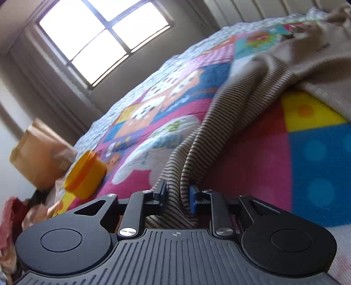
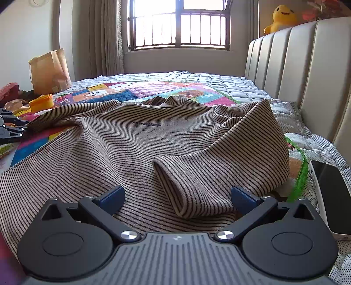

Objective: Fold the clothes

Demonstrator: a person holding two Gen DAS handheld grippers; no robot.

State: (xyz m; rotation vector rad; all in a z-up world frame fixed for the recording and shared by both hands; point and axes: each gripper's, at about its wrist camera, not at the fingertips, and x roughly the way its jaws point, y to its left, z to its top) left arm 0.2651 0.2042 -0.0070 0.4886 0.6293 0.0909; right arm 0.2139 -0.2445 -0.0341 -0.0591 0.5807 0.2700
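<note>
A tan shirt with thin dark stripes point(image 2: 140, 140) lies spread on a colourful patchwork quilt point(image 2: 153, 86), collar toward the window. Its right sleeve point(image 2: 219, 162) is folded inward over the body, the cuff lying between the pads of my right gripper point(image 2: 177, 196), which stands open just above the cloth. My left gripper point(image 1: 178, 195) is shut on the bunched left sleeve point(image 1: 219, 122), which stretches away from it to the shirt body point(image 1: 318, 65). In the right wrist view the left gripper point(image 2: 11, 129) shows at the left edge, holding that sleeve's end.
An orange tub point(image 1: 85, 173) sits on the quilt near the left gripper point(image 2: 41, 102). A brown paper bag point(image 2: 49, 70) stands beyond the bed. A phone point(image 2: 332, 193) lies at the right by the padded headboard point(image 2: 307, 76). A yellow plush duck point(image 2: 280, 17) sits on top.
</note>
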